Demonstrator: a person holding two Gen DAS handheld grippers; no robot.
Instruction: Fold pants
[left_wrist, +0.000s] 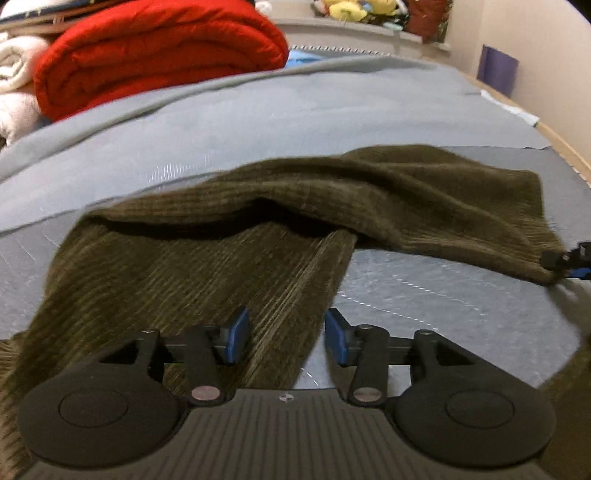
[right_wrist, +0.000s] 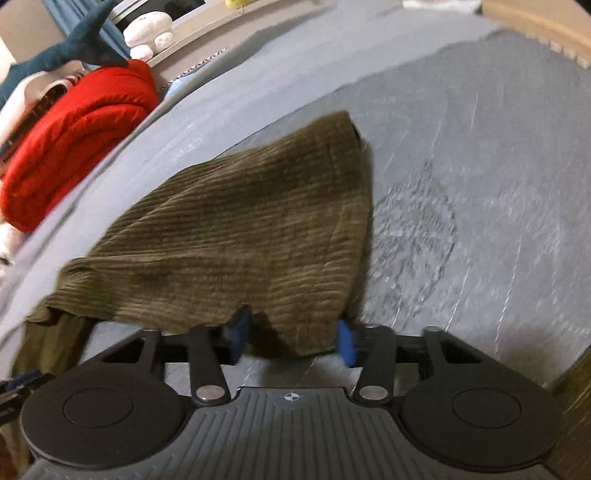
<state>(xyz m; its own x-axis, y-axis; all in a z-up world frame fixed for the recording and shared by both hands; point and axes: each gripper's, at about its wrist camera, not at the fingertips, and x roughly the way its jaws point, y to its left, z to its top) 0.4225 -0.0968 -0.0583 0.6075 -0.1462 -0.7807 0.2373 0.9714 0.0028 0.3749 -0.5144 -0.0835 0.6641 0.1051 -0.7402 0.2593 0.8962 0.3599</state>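
- Grey quilted mat (left_wrist: 424, 291) covers the near work surface; pale stitch lines run across it; a darker circular scuffed patch (right_wrist: 417, 221) shows in the right wrist view at 3 o'clock.
- Blue-grey sheet (left_wrist: 258, 122) lies beyond the mat, toward 12 o'clock.
- Folded red blanket (left_wrist: 155, 51) at 10 to 11 o'clock; white fleece roll (left_wrist: 18, 62) just beside it at 9 o'clock.
- Grey ledge (left_wrist: 332, 27) along the far edge at 12 o'clock, plush toys (left_wrist: 354, 9) on top.
- Cream wall (left_wrist: 524, 33) at 1 to 2 o'clock; purple panel (left_wrist: 496, 70) leaning there.
- Wooden edge (left_wrist: 565, 147) at 2 o'clock.
- Dark teal plush (right_wrist: 74, 48) at 10 o'clock in the right wrist view.
- Light: dim, warm, indoor.
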